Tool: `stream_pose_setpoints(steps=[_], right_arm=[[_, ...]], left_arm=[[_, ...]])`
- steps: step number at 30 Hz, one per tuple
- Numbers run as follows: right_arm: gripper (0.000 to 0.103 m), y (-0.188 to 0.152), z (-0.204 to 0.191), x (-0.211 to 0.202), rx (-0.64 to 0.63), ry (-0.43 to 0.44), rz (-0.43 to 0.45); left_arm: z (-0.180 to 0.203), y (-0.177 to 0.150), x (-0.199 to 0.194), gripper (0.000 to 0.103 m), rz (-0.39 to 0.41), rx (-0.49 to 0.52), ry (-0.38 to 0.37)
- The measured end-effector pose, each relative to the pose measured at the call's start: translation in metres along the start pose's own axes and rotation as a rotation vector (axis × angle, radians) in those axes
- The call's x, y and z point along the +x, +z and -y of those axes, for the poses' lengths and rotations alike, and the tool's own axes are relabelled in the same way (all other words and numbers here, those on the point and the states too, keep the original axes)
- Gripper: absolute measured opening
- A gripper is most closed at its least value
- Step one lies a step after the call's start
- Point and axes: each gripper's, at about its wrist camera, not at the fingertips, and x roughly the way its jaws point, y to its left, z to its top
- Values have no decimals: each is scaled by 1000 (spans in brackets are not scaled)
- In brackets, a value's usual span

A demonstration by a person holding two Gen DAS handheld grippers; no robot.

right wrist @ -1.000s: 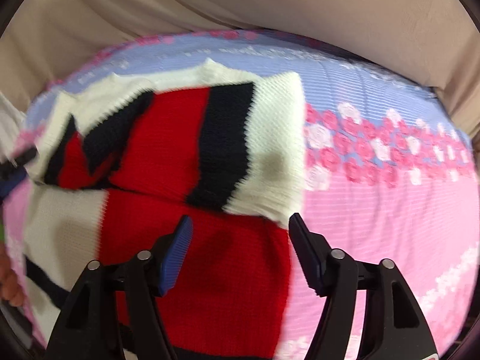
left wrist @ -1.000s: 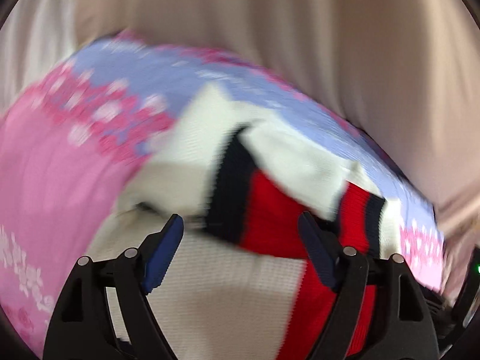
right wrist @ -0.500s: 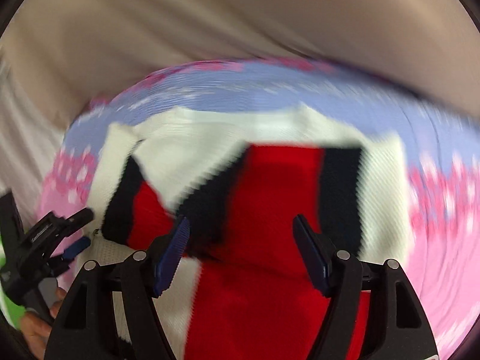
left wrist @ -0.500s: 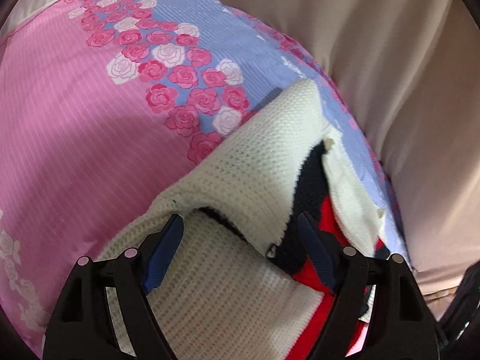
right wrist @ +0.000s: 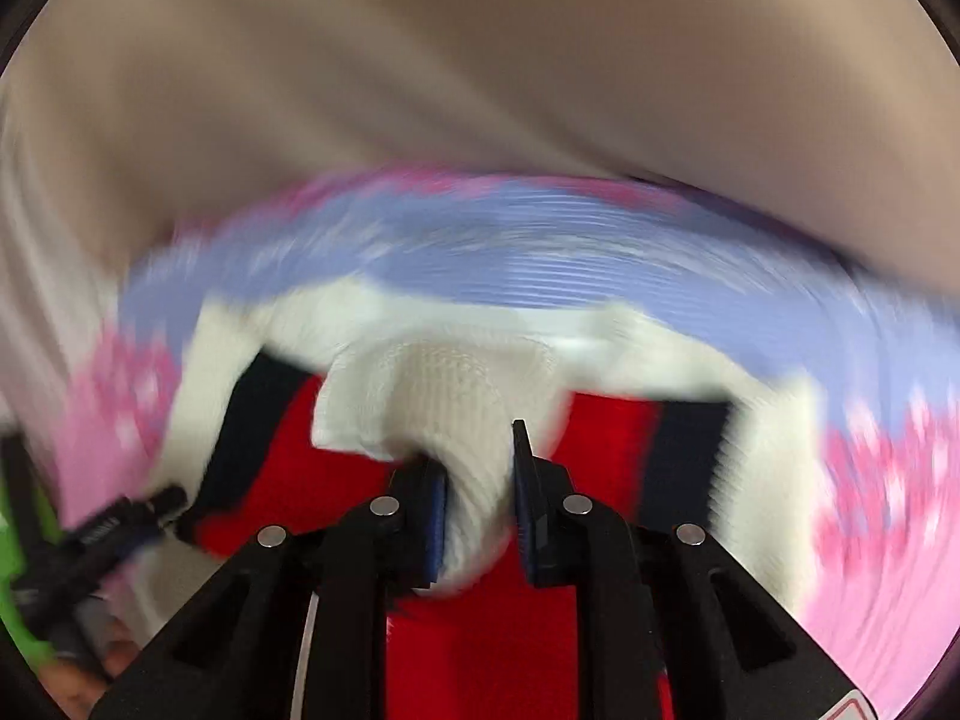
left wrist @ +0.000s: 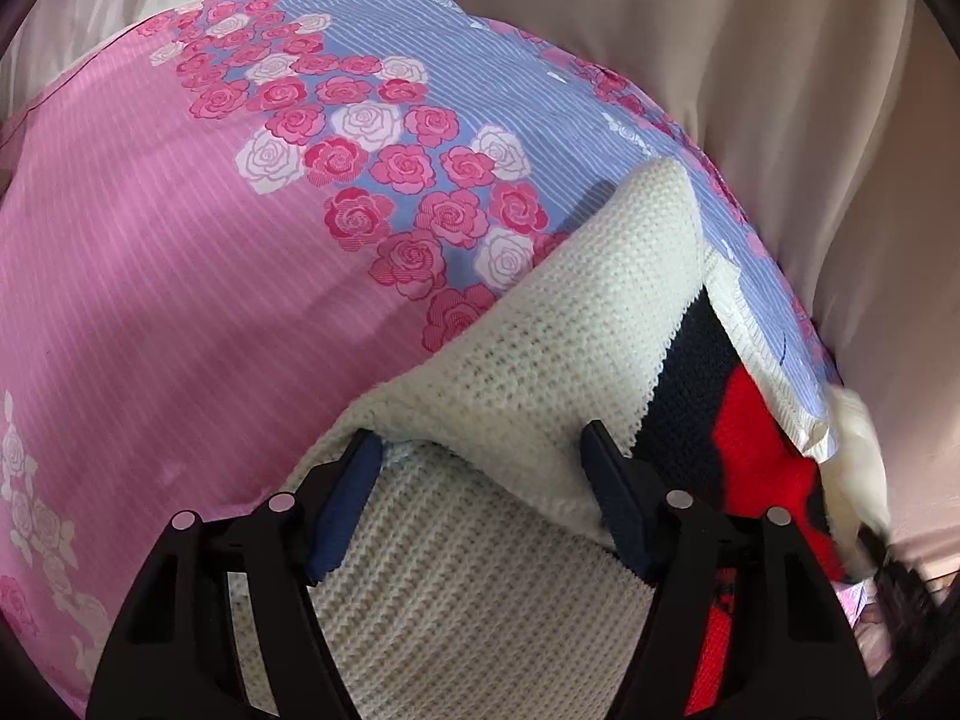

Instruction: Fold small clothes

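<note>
A small knit sweater (left wrist: 540,360) in cream, red and navy lies on a pink and lilac rose-print sheet (left wrist: 180,276). My left gripper (left wrist: 486,456) is open just above its cream left edge, where a folded flap lies over the body. In the blurred right wrist view the sweater (right wrist: 600,438) lies across the middle. My right gripper (right wrist: 480,468) is shut on a bunched cream fold (right wrist: 444,396) of it. The left gripper (right wrist: 120,522) shows at the lower left of that view.
Beige draped cloth (left wrist: 780,90) hangs behind the sheet's far edge and also fills the top of the right wrist view (right wrist: 480,60). A green patch (right wrist: 18,600) and part of a hand (right wrist: 78,678) show at the lower left.
My right gripper has closed on a cream fold of the sweater and is moving fast. My left gripper swung left to the sweater's cream edge and stayed open.
</note>
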Motion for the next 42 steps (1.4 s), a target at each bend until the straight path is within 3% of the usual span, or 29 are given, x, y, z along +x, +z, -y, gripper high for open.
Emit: stream_pose_setpoints(steps=[2, 4, 6, 8, 9, 10, 12, 14, 15, 16, 18, 21, 24, 25, 27, 29, 30, 34, 37, 39, 41, 42], right_arm=[[27, -19, 46, 4, 127, 25, -48], [30, -41, 74, 19, 189, -1, -127], [33, -57, 93, 21, 269, 70, -145], [51, -59, 100, 15, 306, 98, -99], [65, -56, 100, 14, 304, 91, -78], [70, -52, 100, 13, 300, 85, -63], [70, -42, 103, 21, 313, 78, -44], [61, -38, 113, 30, 370, 96, -47], [28, -35, 117, 33, 394, 104, -46], [9, -34, 118, 32, 403, 108, -51], [8, -16, 109, 13, 403, 174, 12], [8, 13, 78, -55, 303, 305, 205], [7, 19, 57, -94, 226, 362, 313], [7, 15, 57, -88, 216, 339, 296], [7, -6, 68, -37, 226, 222, 149], [7, -32, 86, 19, 285, 127, -34], [7, -42, 91, 30, 302, 113, -69], [7, -33, 88, 0, 316, 191, 43], [7, -20, 78, -24, 259, 188, 115], [7, -24, 82, -7, 223, 127, 59], [7, -41, 87, 31, 245, 76, -72], [7, -47, 93, 27, 265, 101, -51]], left_arm=[[3, -2, -1, 68, -7, 9, 0], [2, -5, -6, 71, -24, -29, -53], [-1, -8, -8, 74, -43, -82, -101], [-3, -8, -5, 74, -55, -135, -125], [-3, -8, -4, 72, -52, -149, -128], [-3, -7, -3, 70, -43, -158, -130], [-3, -2, -4, 37, -19, -175, -142], [-5, 4, -7, 14, -12, -192, -159], [-5, 10, -13, 11, 8, -193, -167], [-4, 16, -19, 10, 29, -191, -173], [-5, 27, -37, 10, 78, -197, -211], [-14, 39, -63, 10, 155, -207, -258], [-20, 33, -47, 10, 140, -175, -201], [-23, 28, -35, 10, 121, -159, -158], [-32, 12, -4, 10, 39, -164, -91], [-34, 7, -5, 11, 55, -176, -113], [-32, 9, -6, 11, 58, -157, -103], [-22, 13, -13, 11, 67, -109, -84], [-18, 10, -11, 12, 65, -80, -59], [-19, 10, -8, 12, 71, -61, -45], [-16, 8, -7, 12, 78, -40, -30], [-15, 8, -8, 12, 82, -28, -25]])
